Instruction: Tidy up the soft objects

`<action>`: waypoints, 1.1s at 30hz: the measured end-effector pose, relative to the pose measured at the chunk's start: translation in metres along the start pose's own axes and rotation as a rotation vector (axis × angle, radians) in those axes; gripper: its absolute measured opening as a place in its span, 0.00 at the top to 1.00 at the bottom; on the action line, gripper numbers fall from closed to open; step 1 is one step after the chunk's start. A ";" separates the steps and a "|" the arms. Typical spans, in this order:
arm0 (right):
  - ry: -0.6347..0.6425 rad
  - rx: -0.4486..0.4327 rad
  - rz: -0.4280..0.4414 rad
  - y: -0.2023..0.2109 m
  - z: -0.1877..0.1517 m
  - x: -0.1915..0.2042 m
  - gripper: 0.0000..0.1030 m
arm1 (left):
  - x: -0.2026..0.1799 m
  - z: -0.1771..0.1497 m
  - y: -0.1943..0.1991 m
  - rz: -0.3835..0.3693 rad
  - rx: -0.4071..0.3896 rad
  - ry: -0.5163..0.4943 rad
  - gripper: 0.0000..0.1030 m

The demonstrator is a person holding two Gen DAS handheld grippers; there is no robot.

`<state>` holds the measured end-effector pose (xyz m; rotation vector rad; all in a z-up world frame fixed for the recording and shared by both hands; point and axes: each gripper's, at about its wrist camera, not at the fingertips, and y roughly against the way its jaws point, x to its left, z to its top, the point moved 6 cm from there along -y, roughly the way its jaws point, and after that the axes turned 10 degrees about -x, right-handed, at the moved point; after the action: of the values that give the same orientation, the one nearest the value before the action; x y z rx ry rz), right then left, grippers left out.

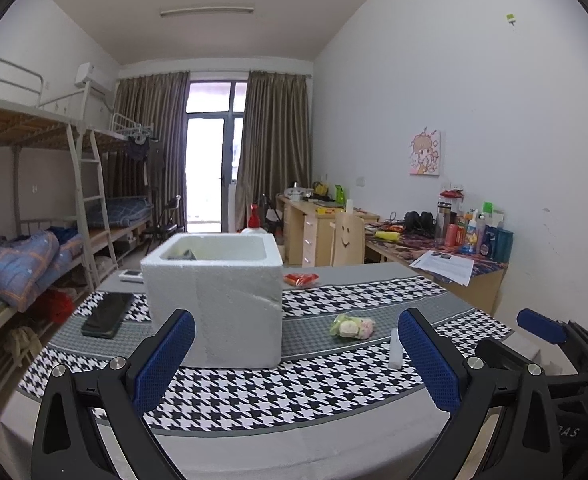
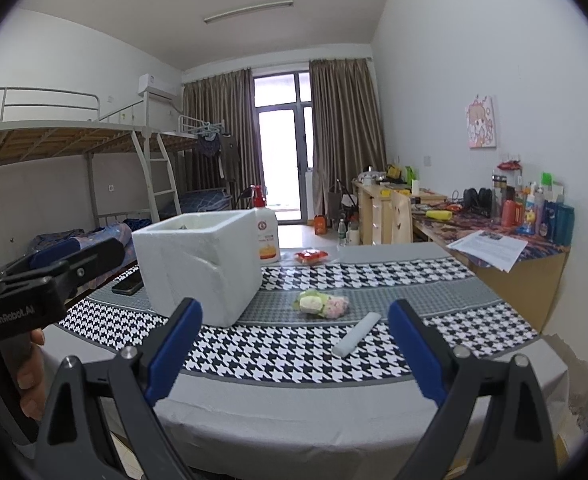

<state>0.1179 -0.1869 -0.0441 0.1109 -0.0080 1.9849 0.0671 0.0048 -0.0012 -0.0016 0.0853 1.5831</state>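
A white foam box [image 1: 218, 300] [image 2: 202, 266] stands on the houndstooth tablecloth with something dark inside it. To its right lies a clear bag of pastel soft pieces [image 1: 351, 326] [image 2: 321, 303]. A white foam stick [image 1: 395, 348] [image 2: 355, 333] lies nearer the front. A red packet [image 1: 301, 279] [image 2: 311, 256] sits behind them. My left gripper [image 1: 295, 354] is open, hovering in front of the box. My right gripper [image 2: 294, 350] is open too, with the bag and stick beyond its fingers. Neither holds anything.
A black phone [image 1: 108, 314] [image 2: 128, 285] lies left of the box. A white pump bottle [image 2: 266, 234] stands behind the box. A small white device [image 1: 132, 276] rests at the table's far left. A hand [image 2: 30, 376] holds the left gripper's handle. Bunk beds stand left, cluttered desks right.
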 end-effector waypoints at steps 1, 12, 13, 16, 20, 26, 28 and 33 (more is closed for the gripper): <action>0.000 0.002 -0.004 -0.002 -0.002 -0.001 0.07 | 0.001 -0.002 -0.003 -0.003 0.004 0.003 0.01; -0.056 0.056 -0.041 -0.023 -0.026 -0.026 0.07 | -0.005 -0.025 -0.028 -0.012 0.003 -0.024 0.01; -0.062 0.060 -0.040 -0.025 -0.027 -0.028 0.07 | -0.007 -0.027 -0.033 -0.017 0.008 -0.033 0.01; -0.073 0.081 -0.042 -0.034 -0.031 -0.031 0.07 | -0.013 -0.032 -0.045 -0.042 0.034 -0.042 0.01; -0.081 0.102 -0.052 -0.047 -0.034 -0.039 0.07 | -0.016 -0.033 -0.060 -0.065 0.048 -0.040 0.01; -0.099 0.130 -0.075 -0.058 -0.040 -0.054 0.07 | -0.024 -0.039 -0.083 -0.089 0.098 -0.041 0.01; -0.101 0.133 -0.084 -0.059 -0.041 -0.058 0.07 | -0.028 -0.042 -0.091 -0.097 0.113 -0.046 0.01; -0.116 0.152 -0.115 -0.064 -0.045 -0.073 0.07 | -0.040 -0.048 -0.107 -0.138 0.152 -0.054 0.01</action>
<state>0.2023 -0.2247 -0.0976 0.3185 0.0733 1.8603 0.1724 -0.0361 -0.0528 0.1514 0.1597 1.4344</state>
